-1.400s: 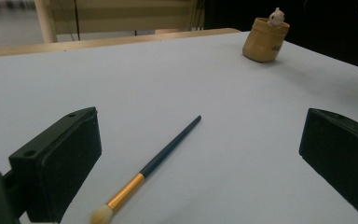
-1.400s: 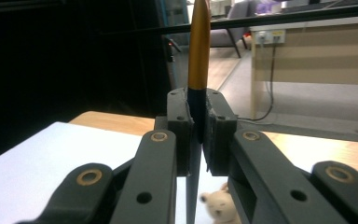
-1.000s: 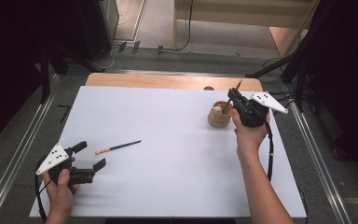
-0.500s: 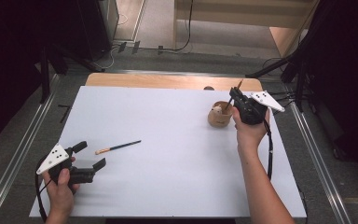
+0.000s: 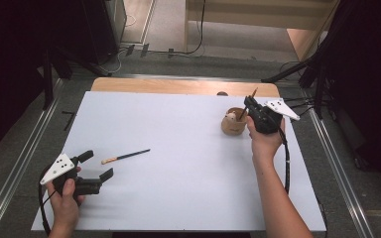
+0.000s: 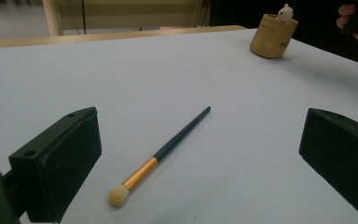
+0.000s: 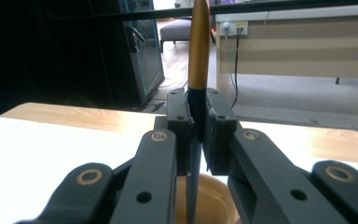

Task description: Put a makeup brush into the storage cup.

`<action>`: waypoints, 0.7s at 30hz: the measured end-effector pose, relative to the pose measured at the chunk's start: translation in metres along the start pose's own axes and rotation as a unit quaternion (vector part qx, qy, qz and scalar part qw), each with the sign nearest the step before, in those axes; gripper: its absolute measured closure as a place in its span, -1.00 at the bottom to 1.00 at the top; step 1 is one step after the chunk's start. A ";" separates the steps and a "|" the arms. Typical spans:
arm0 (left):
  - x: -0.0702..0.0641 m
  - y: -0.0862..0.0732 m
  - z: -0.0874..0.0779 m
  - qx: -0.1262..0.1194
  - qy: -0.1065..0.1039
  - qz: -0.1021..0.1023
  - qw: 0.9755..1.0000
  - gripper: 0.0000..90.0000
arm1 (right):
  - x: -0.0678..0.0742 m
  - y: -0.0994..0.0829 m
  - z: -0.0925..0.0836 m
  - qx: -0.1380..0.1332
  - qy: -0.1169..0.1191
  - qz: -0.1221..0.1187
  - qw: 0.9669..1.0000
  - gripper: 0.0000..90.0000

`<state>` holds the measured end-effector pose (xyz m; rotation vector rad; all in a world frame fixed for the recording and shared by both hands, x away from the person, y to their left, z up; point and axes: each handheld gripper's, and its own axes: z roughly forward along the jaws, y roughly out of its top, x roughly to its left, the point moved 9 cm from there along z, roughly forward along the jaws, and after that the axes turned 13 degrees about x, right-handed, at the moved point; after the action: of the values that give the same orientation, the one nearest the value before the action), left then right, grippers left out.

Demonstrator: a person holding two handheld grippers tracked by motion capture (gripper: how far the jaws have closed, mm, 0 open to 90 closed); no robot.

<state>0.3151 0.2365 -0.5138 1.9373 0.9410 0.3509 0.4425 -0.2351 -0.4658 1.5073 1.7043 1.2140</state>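
Brush clamped in your right gripper, handle down over wooden cup, high view | left gripper view: left gripper gaping wide, empty, second brush flat on table; cup label unreadable | right gripper view: brush upright; risk: tilted handle catches rim, tips cup.
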 end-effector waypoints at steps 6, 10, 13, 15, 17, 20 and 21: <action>0.000 0.000 0.000 0.001 0.000 0.001 1.000 -1.00 | -0.001 -0.008 0.007 0.014 0.001 -0.002 1.000 0.87; 0.000 0.000 0.001 0.001 0.000 0.001 1.000 -1.00 | -0.001 -0.014 0.012 0.027 0.002 -0.002 1.000 0.87; 0.001 0.000 0.001 0.001 0.000 0.000 1.000 -1.00 | -0.002 -0.018 0.016 0.036 0.002 -0.001 0.999 0.87; 0.001 0.000 0.001 0.001 0.000 0.000 1.000 -1.00 | -0.002 -0.019 0.017 0.038 0.001 0.000 0.999 0.87; 0.001 -0.001 0.001 0.002 0.001 0.000 1.000 -1.00 | -0.003 -0.023 0.021 0.046 -0.001 0.001 0.999 0.87; 0.001 -0.001 0.001 0.003 0.001 -0.001 1.000 -1.00 | -0.003 -0.027 0.024 0.054 -0.001 0.001 0.999 0.87; 0.001 -0.001 0.001 0.003 0.001 -0.001 1.000 -1.00 | -0.003 -0.027 0.026 0.056 -0.002 0.000 0.998 0.87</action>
<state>0.3159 0.2373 -0.5152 1.9418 0.9446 0.3492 0.4525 -0.2304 -0.5018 1.5745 1.7944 1.1313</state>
